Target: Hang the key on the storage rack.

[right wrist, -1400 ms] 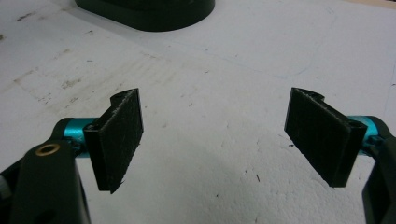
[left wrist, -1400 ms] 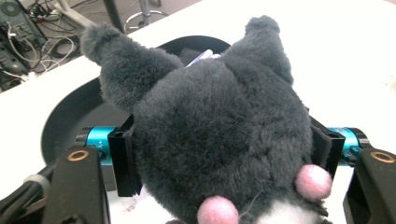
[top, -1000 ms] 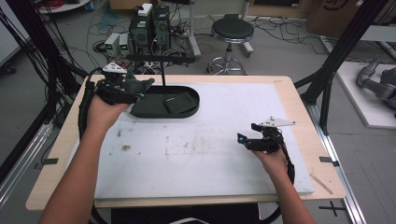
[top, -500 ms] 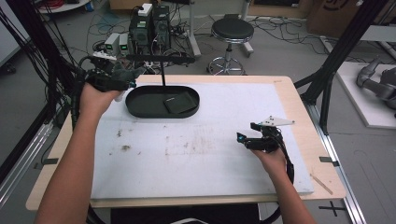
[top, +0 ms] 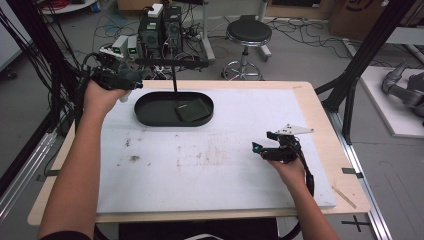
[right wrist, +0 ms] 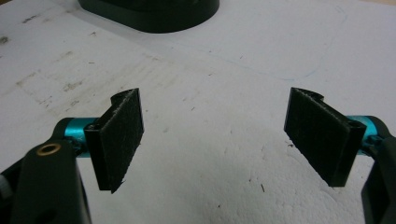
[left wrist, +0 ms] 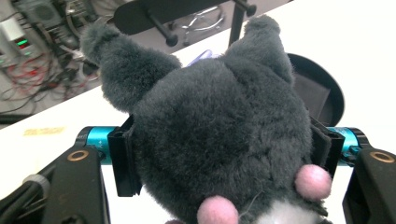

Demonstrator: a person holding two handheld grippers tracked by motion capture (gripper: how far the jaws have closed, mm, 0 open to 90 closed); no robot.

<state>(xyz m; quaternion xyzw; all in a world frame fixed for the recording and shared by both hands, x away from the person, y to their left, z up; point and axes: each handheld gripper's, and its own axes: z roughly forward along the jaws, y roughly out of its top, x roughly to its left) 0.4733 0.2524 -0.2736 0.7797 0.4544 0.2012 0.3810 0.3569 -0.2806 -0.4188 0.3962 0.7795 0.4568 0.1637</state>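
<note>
— What have I got in the left gripper (top: 131, 76)?

— My jaws are clamped on a grey plush toy (left wrist: 219, 135), one pad pressed into each flank. In the high view it hangs at the upper left of the frame, just past the left end of the black oval tray (top: 150, 118) on the tabletop (top: 210, 165).

— And my right gripper (right wrist: 212, 135)?

— Its jaws stand wide apart with nothing between them, low over the white mat at the right of the frame.

— How do I do this well?

— If the tray is the goal, I judge I should bring the toy over its bare left half, clear of the dark flat pad (top: 191, 110), lower it, then part the jaws. The plush is soft, so I squeeze firmly.
</note>
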